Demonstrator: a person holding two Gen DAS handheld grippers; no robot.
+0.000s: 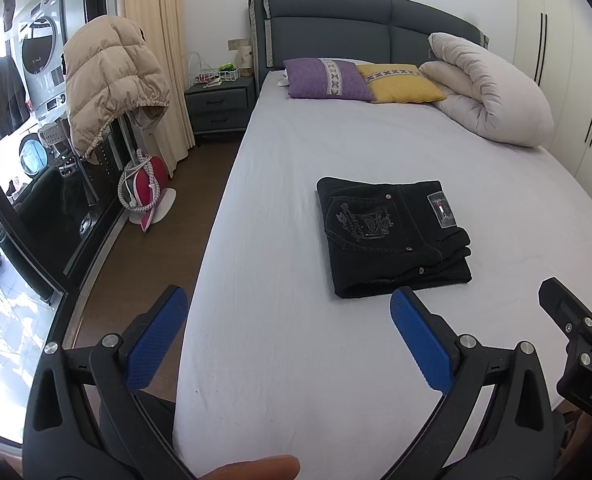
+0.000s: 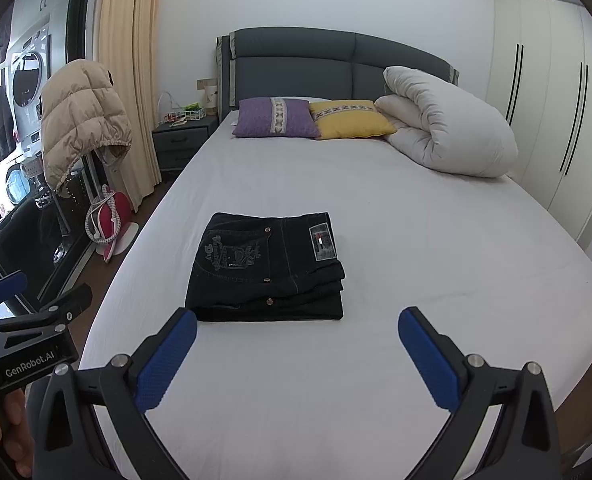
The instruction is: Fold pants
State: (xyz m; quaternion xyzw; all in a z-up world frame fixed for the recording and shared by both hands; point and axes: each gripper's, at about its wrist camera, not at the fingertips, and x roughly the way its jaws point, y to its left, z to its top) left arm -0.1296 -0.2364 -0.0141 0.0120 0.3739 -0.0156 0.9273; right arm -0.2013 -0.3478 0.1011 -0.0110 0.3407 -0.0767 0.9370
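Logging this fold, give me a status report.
Left gripper open, empty; right gripper open, empty. Black denim pants folded on white bed sheet. Nothing in the way.

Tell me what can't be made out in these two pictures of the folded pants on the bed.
- Pants: the layers beneath the top fold, and the legs, are hidden by the top layer in both views.
- Patch on the waistband: wording too small to read.
- Nightstand: items on top too small to identify.
- Right gripper in the left wrist view: cut off by the right edge.
- Left gripper in the right wrist view: cut off by the left edge.
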